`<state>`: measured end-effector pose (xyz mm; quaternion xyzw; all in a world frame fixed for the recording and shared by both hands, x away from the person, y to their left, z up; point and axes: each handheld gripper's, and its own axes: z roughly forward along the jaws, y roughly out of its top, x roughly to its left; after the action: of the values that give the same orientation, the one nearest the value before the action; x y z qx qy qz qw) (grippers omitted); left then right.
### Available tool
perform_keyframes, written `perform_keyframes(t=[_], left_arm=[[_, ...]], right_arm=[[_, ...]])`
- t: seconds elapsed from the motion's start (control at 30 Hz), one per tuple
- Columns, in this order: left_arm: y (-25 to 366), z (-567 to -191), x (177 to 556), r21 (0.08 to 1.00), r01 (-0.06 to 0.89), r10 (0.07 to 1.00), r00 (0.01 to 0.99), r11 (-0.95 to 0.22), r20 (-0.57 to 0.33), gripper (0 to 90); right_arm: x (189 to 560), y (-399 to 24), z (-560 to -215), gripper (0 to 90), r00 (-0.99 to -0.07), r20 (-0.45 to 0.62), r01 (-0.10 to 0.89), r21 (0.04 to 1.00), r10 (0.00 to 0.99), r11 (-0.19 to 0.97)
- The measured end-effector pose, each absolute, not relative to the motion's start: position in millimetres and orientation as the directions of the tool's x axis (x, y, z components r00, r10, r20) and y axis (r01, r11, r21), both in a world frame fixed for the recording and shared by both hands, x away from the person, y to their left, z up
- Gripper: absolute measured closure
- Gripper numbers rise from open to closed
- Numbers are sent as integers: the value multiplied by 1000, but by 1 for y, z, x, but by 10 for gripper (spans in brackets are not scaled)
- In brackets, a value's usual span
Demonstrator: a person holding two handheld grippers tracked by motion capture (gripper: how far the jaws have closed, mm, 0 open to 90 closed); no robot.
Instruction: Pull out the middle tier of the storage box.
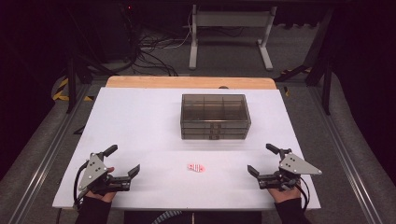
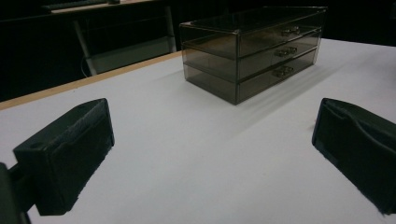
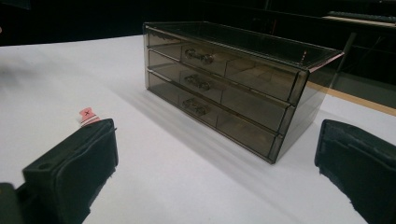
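Observation:
A smoky clear drawer box (image 1: 214, 116) with three stacked drawers stands at the middle of the white table, all drawers pushed in; it also appears in the left gripper view (image 2: 254, 49) and the right gripper view (image 3: 233, 84). A small pink-and-white packet (image 1: 196, 167) lies in front of it, partly behind a jaw in the right gripper view (image 3: 88, 116). My left gripper (image 1: 125, 159) rests open near the front left edge. My right gripper (image 1: 263, 158) rests open near the front right edge. Nothing sits between either pair of jaws.
The white table top (image 1: 140, 121) has a wooden strip (image 1: 191, 82) along its far edge. Beyond it stand a grey frame stand (image 1: 231, 32) and loose cables (image 1: 154, 56) on the floor. Metal rails run along both sides of the table.

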<state>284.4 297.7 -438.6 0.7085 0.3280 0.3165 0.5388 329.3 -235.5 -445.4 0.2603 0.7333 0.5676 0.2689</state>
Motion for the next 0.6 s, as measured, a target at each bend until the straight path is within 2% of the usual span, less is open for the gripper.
perform_keyframes(t=[0.17,0.37,0.6], left_arm=[[297,-439,285,972,125,804,588,-201,91,0],[298,-440,287,970,132,802,591,-203,87,0],[296,-441,288,967,136,800,592,-215,94,0]], right_arm=[[330,-235,-445,0,-719,-101,75,973,688,221],[335,-236,-444,0,-708,-55,104,978,704,181],[337,-230,-436,1,-716,-53,133,968,696,212]])
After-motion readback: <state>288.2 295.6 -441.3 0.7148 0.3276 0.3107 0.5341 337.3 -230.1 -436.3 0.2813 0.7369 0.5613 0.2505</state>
